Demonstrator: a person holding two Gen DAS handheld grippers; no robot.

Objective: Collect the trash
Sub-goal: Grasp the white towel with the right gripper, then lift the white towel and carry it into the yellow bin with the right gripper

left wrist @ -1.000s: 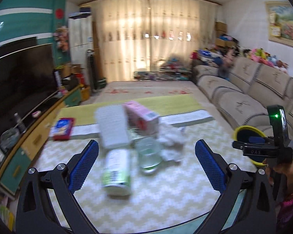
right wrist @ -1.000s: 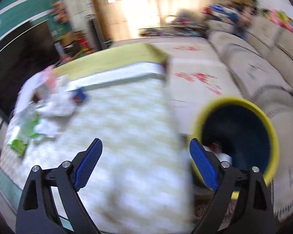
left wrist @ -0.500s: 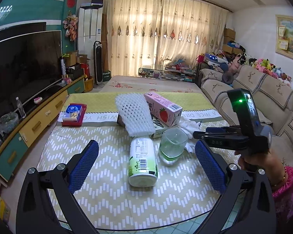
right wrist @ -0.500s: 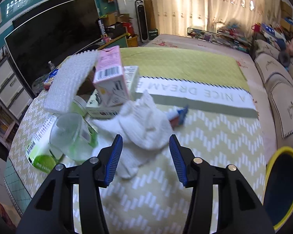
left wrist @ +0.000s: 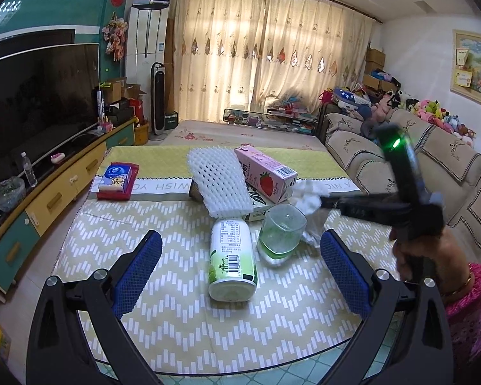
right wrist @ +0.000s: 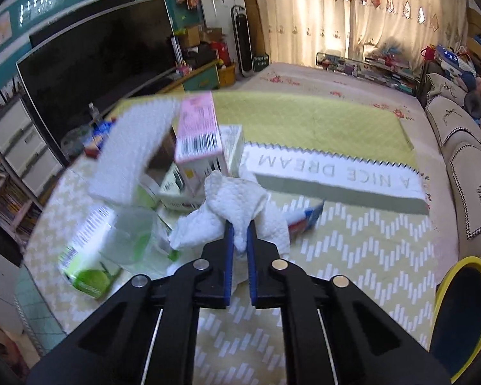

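Observation:
My right gripper is shut on a crumpled white paper towel on the table; the towel also shows in the left wrist view. Trash lies around it: a green-labelled bottle on its side, a clear plastic cup, a pink strawberry milk carton, white foam netting and a small wrapper. My left gripper is open and empty, held above the table's near edge in front of the bottle.
A yellow-rimmed bin stands at the table's right. A red tray with a tissue pack sits at the far left. A sofa lies to the right, a TV cabinet to the left.
My right gripper swung from the bin to the paper towel and closed on it. My left gripper moved slightly closer to the bottle.

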